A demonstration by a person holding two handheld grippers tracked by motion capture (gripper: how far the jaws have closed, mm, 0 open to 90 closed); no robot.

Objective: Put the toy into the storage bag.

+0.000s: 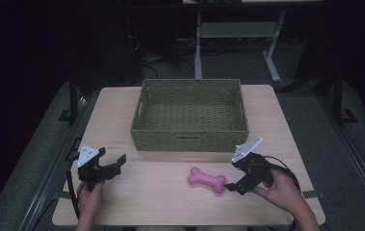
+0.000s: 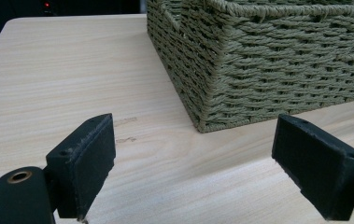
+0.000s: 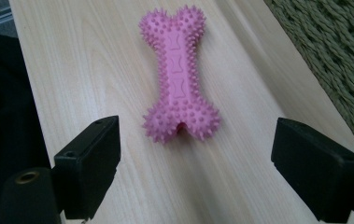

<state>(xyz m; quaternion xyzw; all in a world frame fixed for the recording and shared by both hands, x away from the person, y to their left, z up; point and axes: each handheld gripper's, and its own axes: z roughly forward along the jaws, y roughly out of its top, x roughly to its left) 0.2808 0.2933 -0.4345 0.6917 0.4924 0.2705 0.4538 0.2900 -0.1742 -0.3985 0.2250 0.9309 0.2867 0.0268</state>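
- Reaching for the pink bone toy [image 3: 179, 77] is the step you have in hand: your right gripper [image 1: 232, 185] sits just short of its near knob, jaws spread wide and gripping nothing.
- In the right gripper view the toy lies flat on the table [image 3: 95, 60], lengthwise ahead of the jaws, its near spiked end just beyond the pads and roughly centred in the gap, a little closer to the left-hand jaw.
- The woven basket [image 1: 189, 114] stands beyond the toy; in the right gripper view its wall runs past the outside of the right-hand jaw, apart from the toy.
- Your left gripper [image 1: 113, 163] is also released and empty, jaws wide; ahead of them, between the two pads, you see the basket's near corner and bare tabletop.
- Next move, as I judge it: push the right gripper forward until both pads flank the toy's narrow waist, then close there.
- Mind the spikes and rounded ends: a grip on a knob could slip, so aim for the flat middle strip.
- Once held, lift clear of the basket rim before carrying over.
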